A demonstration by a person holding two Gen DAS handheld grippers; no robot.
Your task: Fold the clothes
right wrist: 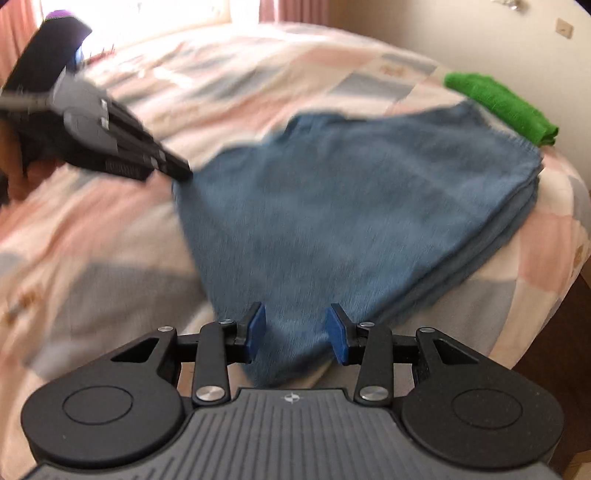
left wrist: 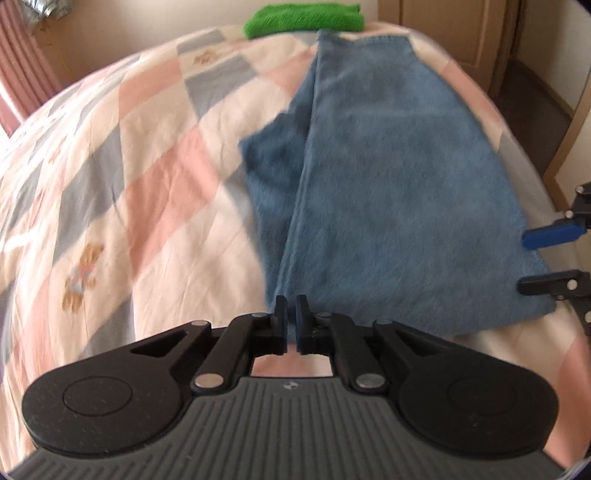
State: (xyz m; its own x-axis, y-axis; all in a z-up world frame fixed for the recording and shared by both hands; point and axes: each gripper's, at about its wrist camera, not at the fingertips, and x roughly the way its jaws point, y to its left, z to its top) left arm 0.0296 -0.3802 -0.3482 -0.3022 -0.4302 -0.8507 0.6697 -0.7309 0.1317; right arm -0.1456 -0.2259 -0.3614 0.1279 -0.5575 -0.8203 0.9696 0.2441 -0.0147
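As the blue towel (left wrist: 388, 192) lies folded in layers on the patchwork bedspread (left wrist: 122, 177), we take it as our landmark and read everything from left to right around it. To its left, we see only bare quilt with small bear prints. At the towel's near left corner we hold the left gripper (left wrist: 292, 317): its fingers are drawn almost together with only a thin slit between them, and we cannot tell whether any cloth is caught there, since the towel edge sits just ahead of the tips. In the right wrist view, the same left gripper (right wrist: 181, 170) touches or nearly touches the towel's (right wrist: 351, 206) corner, though blur hides the contact. Across the towel, at its right edge, our right gripper (left wrist: 543, 258) stands spread, one blue pad and one black finger apart, just beside the border of the cloth. From its own camera, the right gripper (right wrist: 295, 332) is released, with the towel's near corner lying between and below its blue pads (right wrist: 258, 328). Beyond the towel's far end, a folded green cloth (left wrist: 303, 18) rests near the edge of the bedspread (right wrist: 110, 236).
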